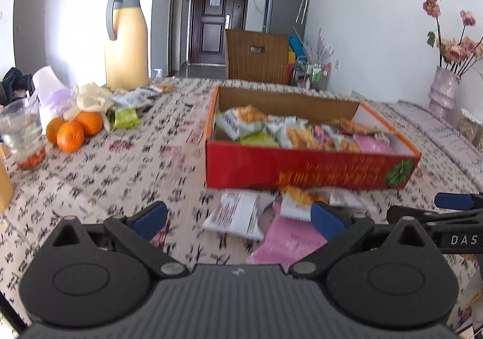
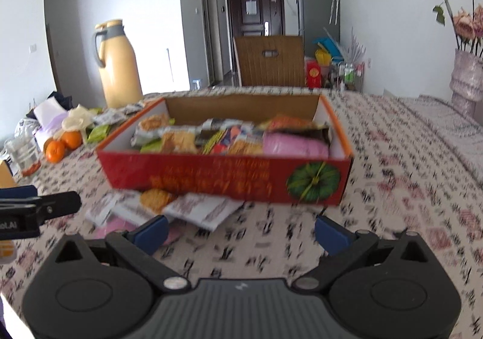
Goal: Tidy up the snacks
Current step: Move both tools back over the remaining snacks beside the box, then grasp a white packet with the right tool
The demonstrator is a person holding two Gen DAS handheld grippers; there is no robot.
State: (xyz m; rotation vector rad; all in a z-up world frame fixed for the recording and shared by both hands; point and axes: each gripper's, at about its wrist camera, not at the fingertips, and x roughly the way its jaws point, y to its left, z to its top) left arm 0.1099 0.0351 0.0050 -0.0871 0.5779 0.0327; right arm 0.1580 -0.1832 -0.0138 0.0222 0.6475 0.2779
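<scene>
A red cardboard box (image 1: 302,170) (image 2: 211,173) sits on the patterned tablecloth and holds several snack packets. Loose packets lie in front of it: a white packet (image 1: 235,215) (image 2: 202,209), a pink packet (image 1: 286,242) (image 2: 114,225) and an orange-and-white packet (image 1: 297,201) (image 2: 155,200). More packets (image 1: 132,103) lie at the back left. My left gripper (image 1: 238,219) is open and empty, just above the loose packets. My right gripper (image 2: 241,233) is open and empty over bare cloth, to the right of them.
Three oranges (image 1: 72,130) (image 2: 62,144), a glass (image 1: 22,136), a tall yellow jug (image 1: 126,40) (image 2: 116,64) and a white bag (image 1: 49,91) stand at the left. A vase of dried flowers (image 1: 443,88) (image 2: 468,79) stands at the far right. A wooden chair (image 1: 256,56) is behind the table.
</scene>
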